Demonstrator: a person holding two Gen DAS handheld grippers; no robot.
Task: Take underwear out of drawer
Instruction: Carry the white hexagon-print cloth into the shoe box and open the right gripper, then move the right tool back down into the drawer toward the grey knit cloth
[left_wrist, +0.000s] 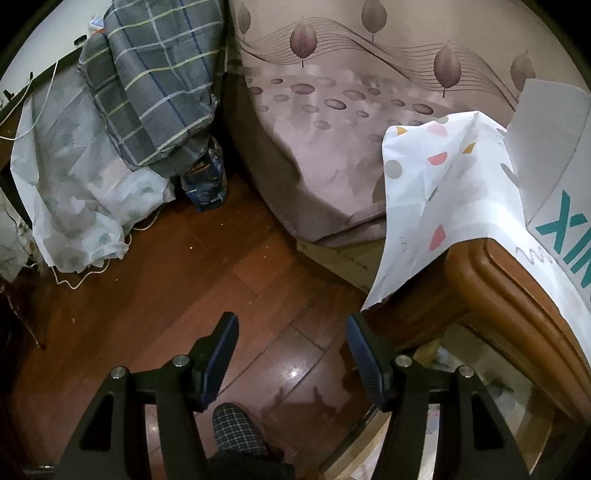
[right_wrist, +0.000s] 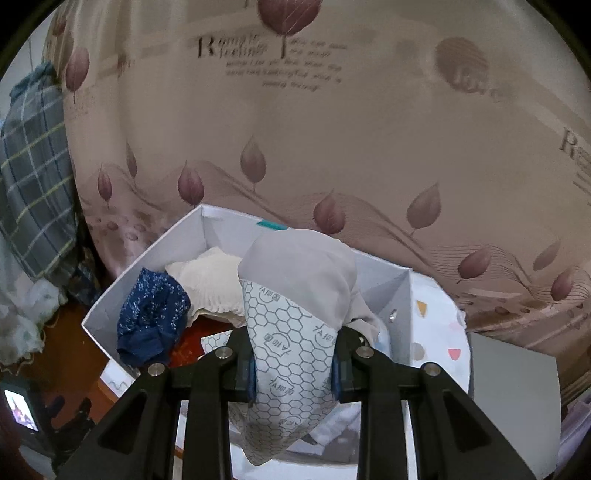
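Grey underwear (right_wrist: 295, 295) is clamped between the pads of the right tool (right_wrist: 293, 373), held above the white drawer box (right_wrist: 122, 295). Left tool (left_wrist: 291, 354) is seen open, empty, over wooden floor (left_wrist: 177, 280).

I see grey underwear (right_wrist: 295, 295) with a white honeycomb-printed lining; left of it a cream piece (right_wrist: 210, 284) and a navy speckled one (right_wrist: 151, 314) in the white box (right_wrist: 122, 291). Beyond, a beige bedsheet (right_wrist: 332, 129) with mauve leaves. Far left, a grey plaid quilt (left_wrist: 159, 81); reddish-brown floor (left_wrist: 166, 277).
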